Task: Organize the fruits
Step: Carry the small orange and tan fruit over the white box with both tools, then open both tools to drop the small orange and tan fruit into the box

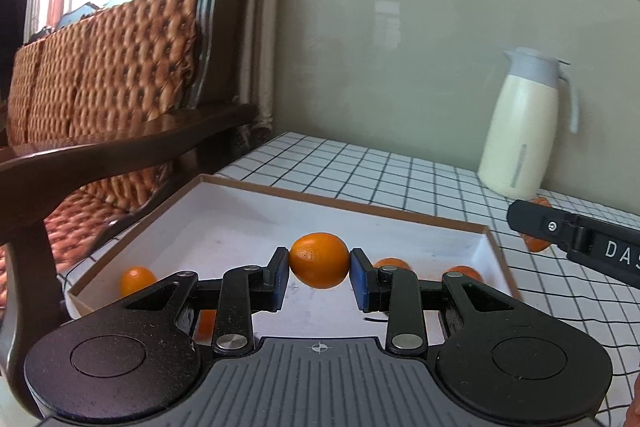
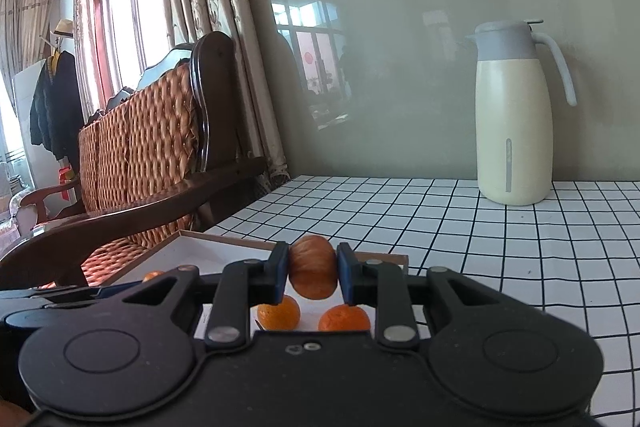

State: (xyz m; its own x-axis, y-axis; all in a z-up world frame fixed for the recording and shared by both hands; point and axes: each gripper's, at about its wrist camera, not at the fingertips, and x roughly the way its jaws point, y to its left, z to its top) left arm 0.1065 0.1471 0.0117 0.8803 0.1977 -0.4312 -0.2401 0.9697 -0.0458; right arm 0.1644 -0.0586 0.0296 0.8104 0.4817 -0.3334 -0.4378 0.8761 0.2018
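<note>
Orange pinched between left tool pads, above box; right tool clamps peeled mandarin.

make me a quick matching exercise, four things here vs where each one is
Things:
1. smooth orange
2. peeled tangerine
3. cream jug
4. shallow white box

Places:
A. lying on the checked tablecloth, loose oranges inside
B. between the left gripper's fingers
C. upright by the wall
D. between the right gripper's fingers

Pairs: 1-B, 2-D, 3-C, 4-A
</note>
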